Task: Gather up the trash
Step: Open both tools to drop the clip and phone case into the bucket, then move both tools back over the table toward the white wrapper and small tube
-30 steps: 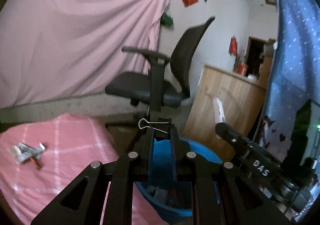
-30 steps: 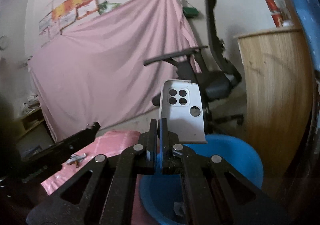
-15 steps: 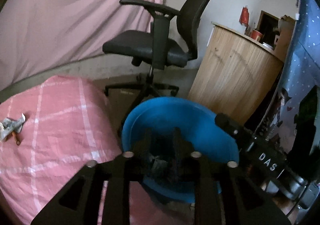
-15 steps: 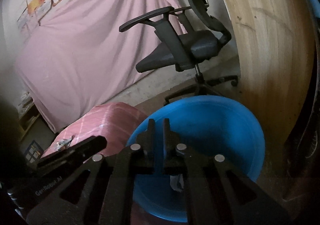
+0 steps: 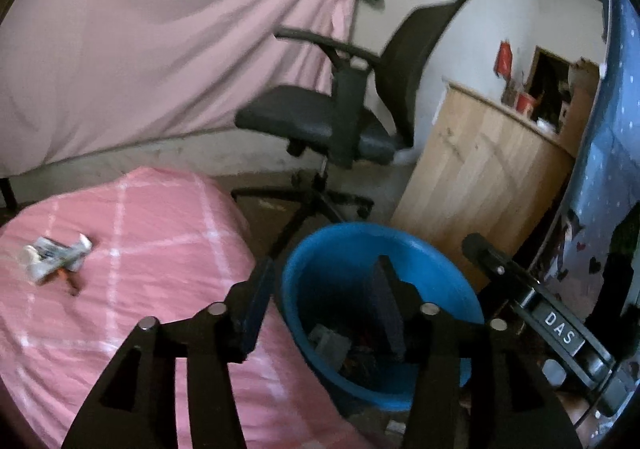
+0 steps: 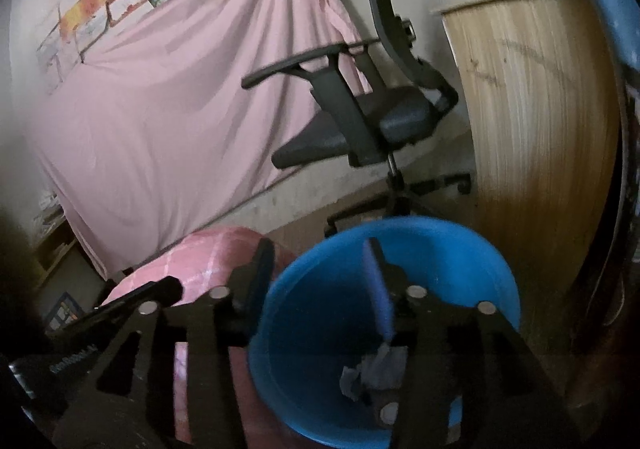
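Here, in a cluttered room, a pink sheet [image 5: 160,41] hangs across the back wall and a black office chair [image 5: 344,117] stands beside a wooden cabinet [image 5: 488,177]. In front, a surface draped in pink checked cloth [image 5: 152,289], a bed or a table by its look, carries what is left of the trash: a small heap of crumpled wrappers [image 5: 52,259] lying well apart from everything else, near the cloth's far left edge.

Just beside that cloth stands the blue bucket [image 5: 332,249], the collecting point, placed close enough that both hands can reach it from the same spot. Crumpled paper and dark scraps [image 6: 372,373] lie at its bottom.

Both tools hang over the bucket's mouth, tilted downward, which suits a drop rather than a pick. The left gripper [image 5: 320,289] has just been opening and now stands moderately wide with nothing between its fingers; its left finger is over the cloth, its right one over the bucket. The right gripper [image 6: 320,281] has also just been opening and stands wide and empty, its blue-padded finger [image 6: 378,289] over the bucket's interior. Judging by this, the current load is delivered, and the wrappers on the cloth remain the likely next target.
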Available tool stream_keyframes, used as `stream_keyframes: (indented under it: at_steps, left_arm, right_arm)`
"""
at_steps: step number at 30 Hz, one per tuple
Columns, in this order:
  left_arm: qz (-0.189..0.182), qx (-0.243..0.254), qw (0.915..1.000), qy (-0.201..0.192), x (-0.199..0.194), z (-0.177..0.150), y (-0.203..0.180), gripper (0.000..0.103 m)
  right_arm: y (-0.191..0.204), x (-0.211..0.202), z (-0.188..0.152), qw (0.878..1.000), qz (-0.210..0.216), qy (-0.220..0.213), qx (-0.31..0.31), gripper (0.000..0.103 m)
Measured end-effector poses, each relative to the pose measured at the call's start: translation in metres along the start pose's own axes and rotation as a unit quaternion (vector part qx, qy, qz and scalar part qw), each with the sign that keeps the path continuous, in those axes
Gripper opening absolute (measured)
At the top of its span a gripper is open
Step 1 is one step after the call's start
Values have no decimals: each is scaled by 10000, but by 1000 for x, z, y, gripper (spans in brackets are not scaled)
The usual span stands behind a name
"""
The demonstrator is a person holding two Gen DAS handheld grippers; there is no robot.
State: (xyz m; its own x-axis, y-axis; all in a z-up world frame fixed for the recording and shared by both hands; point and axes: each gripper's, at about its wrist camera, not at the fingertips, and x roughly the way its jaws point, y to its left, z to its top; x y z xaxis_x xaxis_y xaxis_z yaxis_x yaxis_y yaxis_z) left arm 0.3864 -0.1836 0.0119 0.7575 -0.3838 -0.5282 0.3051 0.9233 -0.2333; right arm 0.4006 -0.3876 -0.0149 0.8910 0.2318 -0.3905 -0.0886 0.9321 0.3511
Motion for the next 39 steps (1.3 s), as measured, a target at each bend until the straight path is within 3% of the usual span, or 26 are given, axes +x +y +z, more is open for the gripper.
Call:
stream_keyframes:
  at_steps: [4, 6, 7, 8, 11, 18, 32, 39]
  left_arm:
    - [270, 3, 9984, -496, -29, 4, 14, 59]
    - [414, -35, 9967, -702, -42, 5, 22, 69]
    - [471, -79, 9957, -797, -48, 5, 27, 78]
    - [525, -145, 9944, -903, -55, 4, 33, 86]
    - [781, -330, 9893, -1189, -73, 2, 52, 98]
    - [1373, -410, 9786, -1475, -101, -5, 89, 100]
    - [1936, -558, 9572, -2076, -158, -35, 151, 100]
    - [2260, -414, 9518, -2030, -176, -50, 180, 100]
  right_arm:
    - [20, -10, 5, 9990, 83, -375, -226, 87]
    - [29, -13, 6, 9981, 155, -508, -299, 94]
    - [35, -14, 6, 9976, 183, -575, -342, 101]
    - [40, -15, 6, 9970, 202, -639, -389, 103]
    - [53, -16, 6, 9954, 222, -774, -521, 103]
    - [85, -15, 5, 9919, 264, -957, -789, 103]
    - [156, -21, -17, 9739, 350, -1653, -1517, 103]
    - [185, -11, -30, 9679, 466, -1498, -1962, 103]
